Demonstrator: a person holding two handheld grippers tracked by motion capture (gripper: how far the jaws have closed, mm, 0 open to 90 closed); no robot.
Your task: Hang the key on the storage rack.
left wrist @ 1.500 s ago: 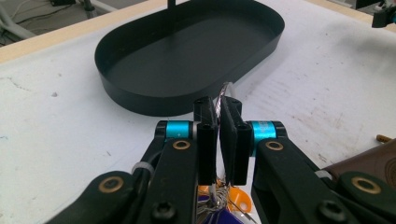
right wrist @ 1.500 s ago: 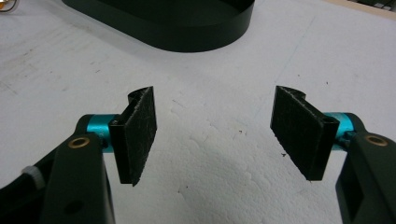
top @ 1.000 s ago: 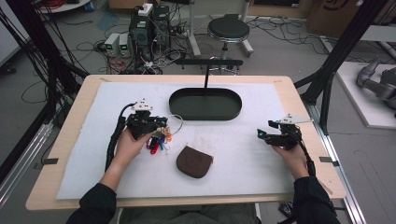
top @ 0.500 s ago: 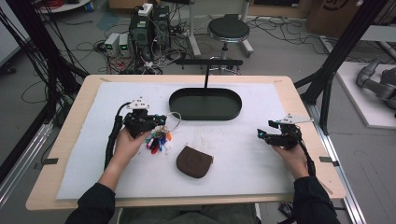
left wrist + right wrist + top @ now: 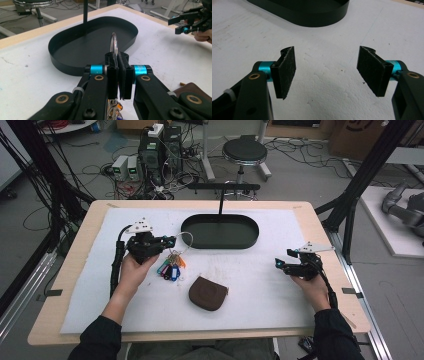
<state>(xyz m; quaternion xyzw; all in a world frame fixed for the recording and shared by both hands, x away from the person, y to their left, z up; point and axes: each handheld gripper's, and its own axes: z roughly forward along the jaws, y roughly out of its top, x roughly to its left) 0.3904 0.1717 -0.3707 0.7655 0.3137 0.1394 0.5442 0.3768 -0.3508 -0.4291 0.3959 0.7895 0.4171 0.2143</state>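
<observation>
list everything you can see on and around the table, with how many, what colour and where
key ring: one, silver, pinched in the left gripper's jaws
key tags: a bunch, blue, purple, orange and others, hanging under the ring just above the mat
pouch: one, dark brown, on the mat near the front middle
tray: one, black oval, far middle of the mat, with an upright black post at its back
mat: one, white, covering the table
table: one, light wood
stool: one, black, on the floor behind the table
left gripper: one, black, shut on the ring
right gripper: one, black, open, over bare mat at the right
</observation>
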